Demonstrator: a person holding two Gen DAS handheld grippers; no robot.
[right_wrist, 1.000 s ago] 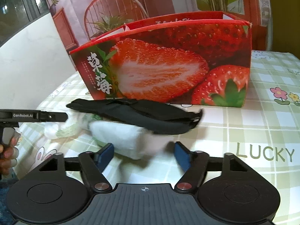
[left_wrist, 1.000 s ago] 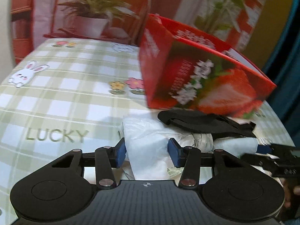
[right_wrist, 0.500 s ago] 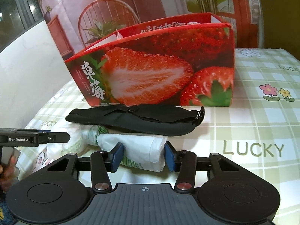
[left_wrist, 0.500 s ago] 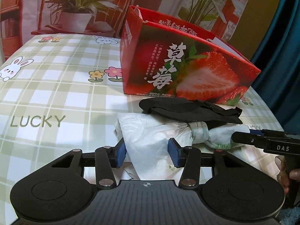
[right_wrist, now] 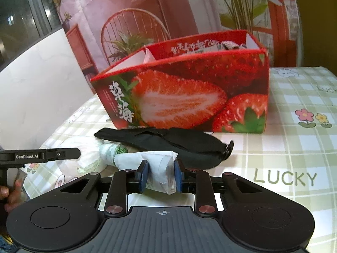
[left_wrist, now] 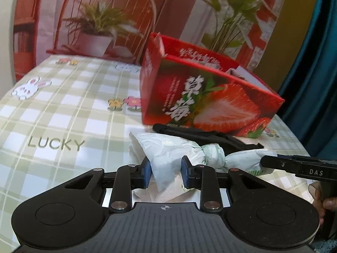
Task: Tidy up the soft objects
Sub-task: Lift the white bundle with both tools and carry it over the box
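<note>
Both grippers have hold of the same white plastic bundle (left_wrist: 168,158), one at each end. The left gripper (left_wrist: 166,170) has its blue fingers (left_wrist: 146,171) clamped on the broad, crinkled end, just as it did half a second ago. The right gripper (right_wrist: 161,176) is pinched on the narrower folded end of the bundle (right_wrist: 161,168), and its grip looks tighter than a moment back, the plastic squeezed into a thinner wad between the pads.

The bundle is knotted or twisted near its middle (left_wrist: 211,155), with a green-printed patch there. It hangs just above the checked bench (left_wrist: 63,113), a little higher than in the previous frames. Seen from the left wrist, the right gripper's black side bar (left_wrist: 299,165) reaches in from the right edge at the bundle's far end.

Behind the bundle a black fabric piece (right_wrist: 168,145) lies flat on the bench, touching or almost touching the foot of the red strawberry box (right_wrist: 189,92). The box stands open at the top; something pale shows inside (right_wrist: 228,45), but I can't make out what. Both cameras have lifted since a second ago, so more of the box's opening is in sight.
</note>
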